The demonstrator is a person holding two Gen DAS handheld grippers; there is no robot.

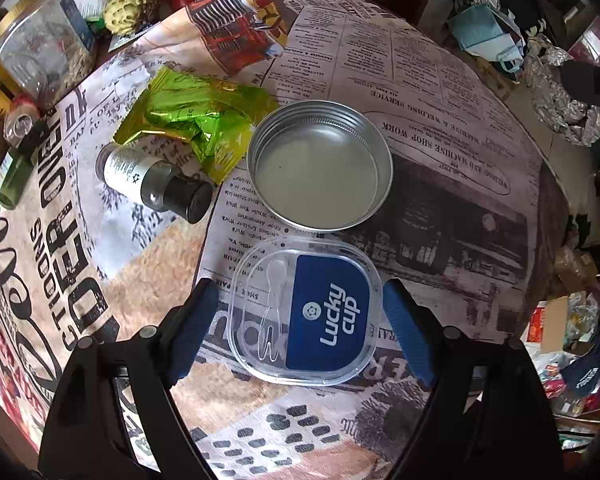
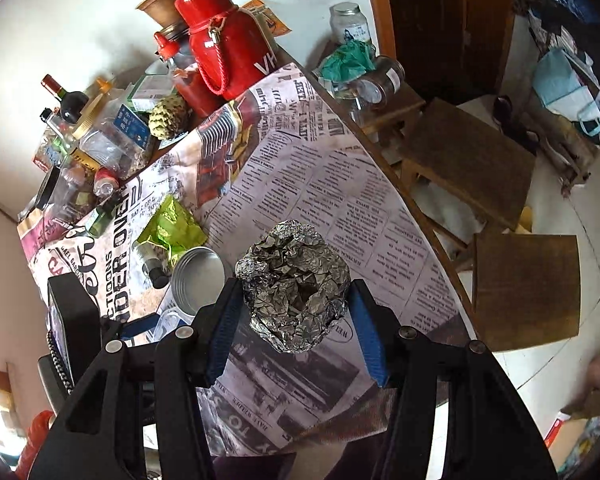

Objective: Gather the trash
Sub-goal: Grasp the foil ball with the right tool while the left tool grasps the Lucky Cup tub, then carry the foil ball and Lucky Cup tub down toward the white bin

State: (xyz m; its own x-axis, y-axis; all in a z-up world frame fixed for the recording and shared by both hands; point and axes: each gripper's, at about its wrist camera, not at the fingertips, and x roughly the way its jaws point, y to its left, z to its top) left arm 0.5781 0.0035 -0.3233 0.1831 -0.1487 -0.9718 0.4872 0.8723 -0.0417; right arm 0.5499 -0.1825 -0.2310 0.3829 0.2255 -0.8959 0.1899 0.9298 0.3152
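Observation:
A clear plastic lid point(image 1: 304, 312) with a blue "Lucky cup" label and a moulded spoon lies flat on the newspaper-print tablecloth point(image 1: 420, 80). My left gripper point(image 1: 300, 292) points down over it, open, one blue finger on each side of the lid with small gaps. My right gripper point(image 2: 296, 284) is shut on a crumpled foil ball point(image 2: 294, 284), held above the cloth near the table's right edge. Beyond the lid lie a round metal tin lid point(image 1: 320, 168), a green foil wrapper point(image 1: 192, 120) and a small black-capped bottle point(image 1: 152, 176).
Jars, bottles and a red flask point(image 2: 228, 40) crowd the table's far left corner. Wooden stools point(image 2: 468, 160) stand past the right edge, and blue face masks point(image 1: 488, 32) lie beyond. The floor at lower right is littered with packaging point(image 1: 560, 328).

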